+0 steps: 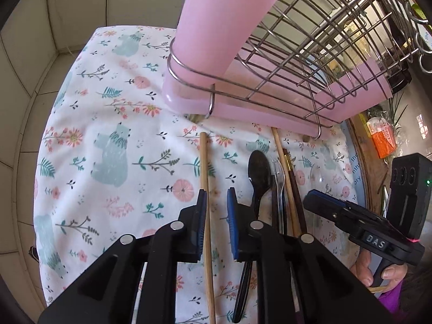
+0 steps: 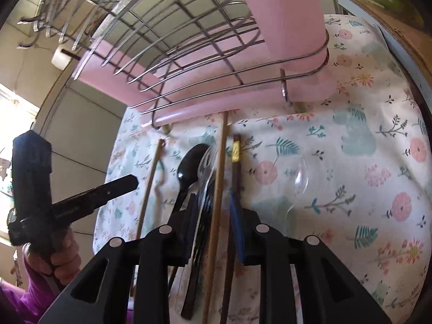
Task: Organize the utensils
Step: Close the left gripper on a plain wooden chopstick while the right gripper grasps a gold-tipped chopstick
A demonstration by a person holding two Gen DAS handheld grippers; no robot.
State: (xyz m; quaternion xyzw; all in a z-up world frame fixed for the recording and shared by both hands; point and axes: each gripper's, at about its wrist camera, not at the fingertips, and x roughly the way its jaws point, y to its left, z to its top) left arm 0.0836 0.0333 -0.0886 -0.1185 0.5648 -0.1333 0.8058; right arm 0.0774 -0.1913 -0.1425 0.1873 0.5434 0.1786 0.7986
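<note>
Utensils lie on a floral cloth in front of a wire rack on a pink tray. My left gripper is open, its jaws on either side of a light wooden chopstick. To its right lie a black spoon, a clear plastic fork, another wooden chopstick and a dark chopstick. My right gripper is open over the wooden chopstick, with the black spoon, clear fork and dark chopstick close by. A clear spoon lies to the right.
The wire rack overhangs the far ends of the utensils. An orange packet and a wooden edge are at the right of the cloth. Tiled wall is at the left. The other gripper shows at the left of the right wrist view.
</note>
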